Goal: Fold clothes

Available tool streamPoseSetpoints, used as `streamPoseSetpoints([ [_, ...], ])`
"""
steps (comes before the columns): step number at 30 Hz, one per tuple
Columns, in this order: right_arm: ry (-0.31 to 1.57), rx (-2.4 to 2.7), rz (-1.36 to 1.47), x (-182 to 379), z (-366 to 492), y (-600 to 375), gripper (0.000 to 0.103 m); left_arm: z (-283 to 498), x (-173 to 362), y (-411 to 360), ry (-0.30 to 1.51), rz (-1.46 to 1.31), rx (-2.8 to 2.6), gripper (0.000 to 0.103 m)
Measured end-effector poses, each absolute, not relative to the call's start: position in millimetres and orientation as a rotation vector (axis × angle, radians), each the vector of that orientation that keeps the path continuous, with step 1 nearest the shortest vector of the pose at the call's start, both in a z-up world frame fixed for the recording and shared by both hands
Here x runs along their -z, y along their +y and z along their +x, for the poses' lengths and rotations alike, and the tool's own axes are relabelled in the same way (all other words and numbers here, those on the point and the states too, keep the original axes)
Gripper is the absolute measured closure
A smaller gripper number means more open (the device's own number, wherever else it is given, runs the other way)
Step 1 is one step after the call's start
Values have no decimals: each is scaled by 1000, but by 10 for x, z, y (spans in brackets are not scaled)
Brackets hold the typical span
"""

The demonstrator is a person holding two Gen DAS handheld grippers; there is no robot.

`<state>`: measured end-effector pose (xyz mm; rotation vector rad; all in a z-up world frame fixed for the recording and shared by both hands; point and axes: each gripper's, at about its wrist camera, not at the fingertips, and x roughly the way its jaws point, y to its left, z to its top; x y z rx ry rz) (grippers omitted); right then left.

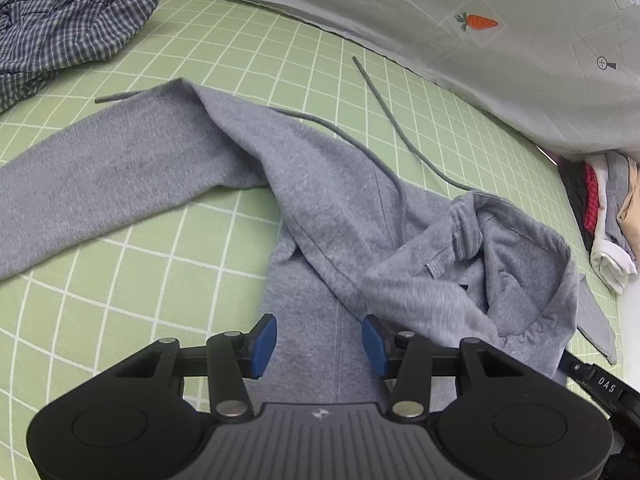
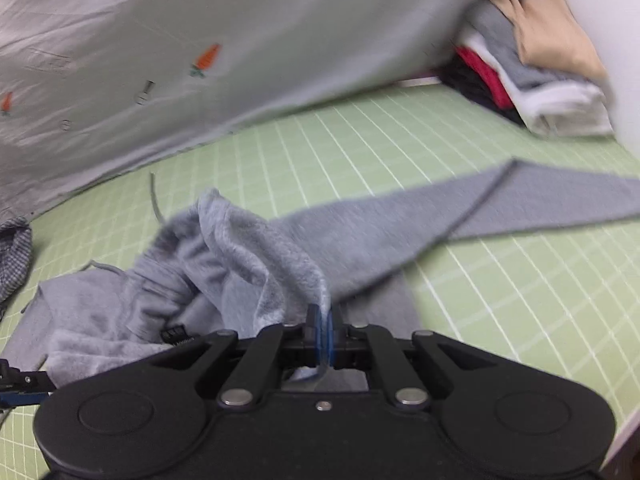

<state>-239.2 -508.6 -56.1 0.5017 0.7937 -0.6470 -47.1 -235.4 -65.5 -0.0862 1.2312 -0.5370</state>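
We are spreading a soft, floppy hoodie (image 1: 328,208) on the bed (image 1: 120,288); right tongs (image 2: 322,330) are pinching its fleecy hem, left tongs (image 1: 320,346) are hovering apart above its body.

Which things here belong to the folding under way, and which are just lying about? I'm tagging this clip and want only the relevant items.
In the job:
- grey hoodie, spread on the green checked sheet
- right gripper, shut on the hoodie's edge
- left gripper, open above the hoodie

Lying about:
- blue checked shirt, crumpled
- carrot-print duvet
- stack of folded clothes
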Motion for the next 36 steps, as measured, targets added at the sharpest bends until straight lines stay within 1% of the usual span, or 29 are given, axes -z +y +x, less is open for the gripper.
streamPoseSetpoints([
  [2,814,649,560,657,-2502,-5123,92,-521,672,-2373,1240,-90,544,54],
  [4,821,639,586,700,-2563,-5137,72,-571,686,-2398,1243,-84,541,50],
  [5,813,633,593,706,-2583,-5138,57,-595,693,-2408,1244,-81,540,48],
  [8,813,603,586,729,-2617,-5119,52,-683,714,-2413,1253,-87,543,47],
  [10,825,586,566,738,-2618,-5095,46,-739,727,-2423,1256,-91,535,46],
  [19,801,509,436,591,-2615,-5037,46,-907,615,-2319,1230,-178,479,46],
  [25,822,478,424,615,-2620,-5071,46,-1037,586,-2267,1210,-172,449,46],
  [36,884,440,446,756,-2754,-5089,46,-1298,878,-2440,1324,-144,501,44],
])
